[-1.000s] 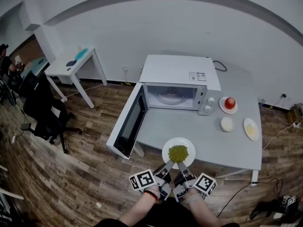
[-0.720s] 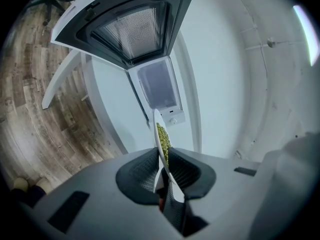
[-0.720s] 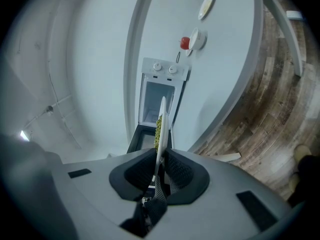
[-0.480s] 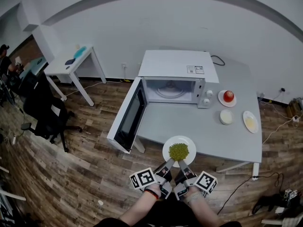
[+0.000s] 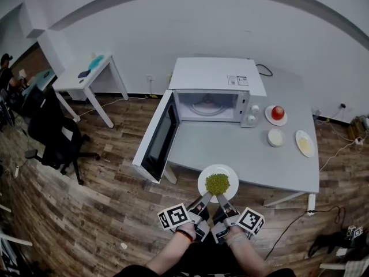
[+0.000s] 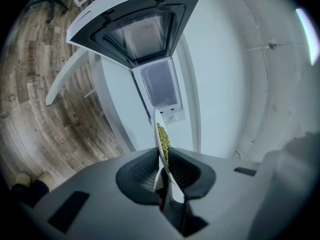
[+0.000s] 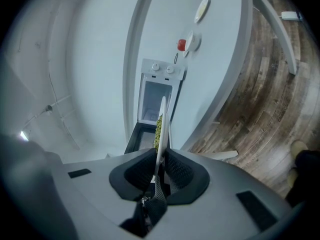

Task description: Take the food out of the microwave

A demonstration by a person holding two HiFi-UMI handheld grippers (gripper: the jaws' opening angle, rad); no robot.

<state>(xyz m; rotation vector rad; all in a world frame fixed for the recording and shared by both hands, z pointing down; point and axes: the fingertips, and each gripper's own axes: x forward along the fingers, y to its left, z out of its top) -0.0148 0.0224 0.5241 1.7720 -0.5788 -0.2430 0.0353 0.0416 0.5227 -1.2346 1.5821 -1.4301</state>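
Note:
A white plate [image 5: 218, 173] heaped with green peas [image 5: 217, 184] hangs level at the grey table's [image 5: 253, 160] near edge, partly past it. My left gripper [image 5: 203, 202] is shut on the plate's near left rim. On the near right rim my right gripper [image 5: 221, 203] is shut too. In the left gripper view the plate [image 6: 158, 134] runs edge-on between the left gripper's [image 6: 161, 170] pads, with the peas [image 6: 163, 136] on it. The right gripper view shows the same plate [image 7: 162, 121] pinched in the right gripper [image 7: 159, 170]. The white microwave [image 5: 216, 88] stands at the table's back, its door [image 5: 157, 136] swung open to the left and its cavity empty.
Right of the microwave sit a small plate with a red fruit [image 5: 277, 113], a small white bowl [image 5: 275, 137] and a plate of yellow food [image 5: 304, 143]. A white side table [image 5: 86, 77] and a black office chair [image 5: 55, 133] stand at the left on the wooden floor.
Both grippers have carried the plate of peas back from the microwave towards the table's near edge. The grip on the plate is unchanged.

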